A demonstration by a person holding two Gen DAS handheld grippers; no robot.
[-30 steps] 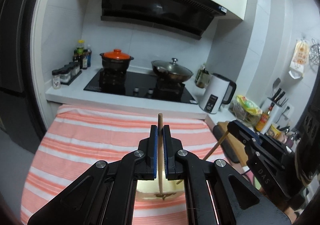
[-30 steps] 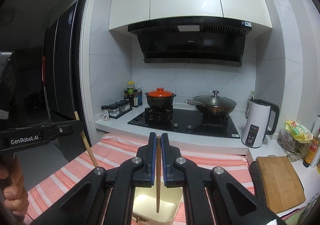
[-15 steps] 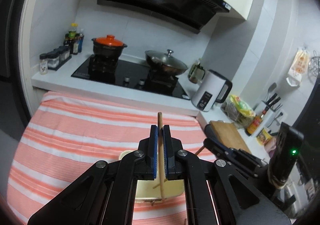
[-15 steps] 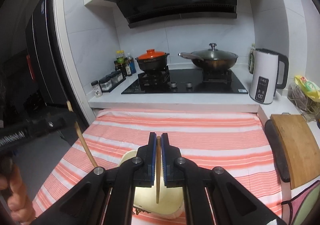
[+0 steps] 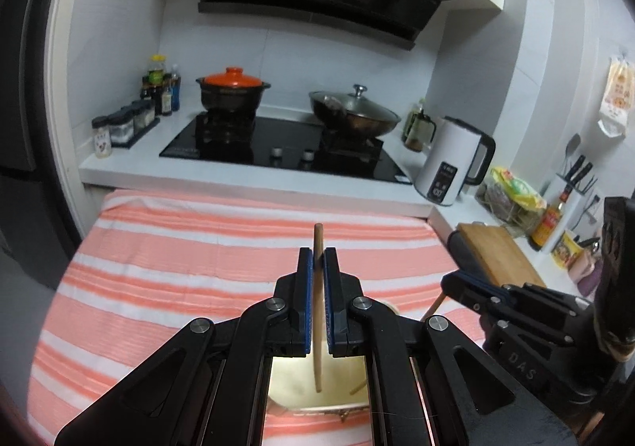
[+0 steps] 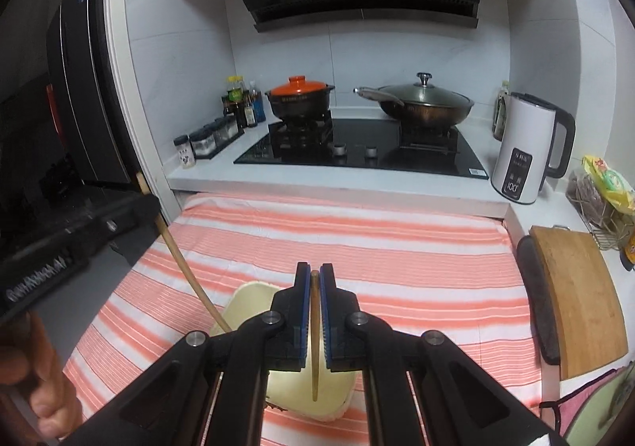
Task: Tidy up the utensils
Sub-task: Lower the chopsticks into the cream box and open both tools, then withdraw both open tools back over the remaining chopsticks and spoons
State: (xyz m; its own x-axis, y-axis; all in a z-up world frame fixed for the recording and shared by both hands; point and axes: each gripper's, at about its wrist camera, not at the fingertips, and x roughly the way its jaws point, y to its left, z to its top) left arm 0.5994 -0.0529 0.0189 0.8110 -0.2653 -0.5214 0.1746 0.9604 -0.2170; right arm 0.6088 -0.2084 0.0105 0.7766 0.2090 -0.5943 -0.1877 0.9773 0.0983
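1. Both chopsticks have sunk toward the cream box (image 6: 254, 299); earlier their lower tips hung higher above it.
2. Left chopstick (image 5: 317, 311), clenched in the left gripper (image 5: 317, 267), points its tip into the box opening.
3. Right chopstick (image 6: 314, 334), clenched in the right gripper (image 6: 314, 279), hangs likewise over the box.
4. Step in hand: lowering the pair into the box; next, the tips should probably rest inside before either grip is loosened.
5. Box sits near on the striped cloth (image 6: 397, 247); hob (image 6: 357, 152) lies far.
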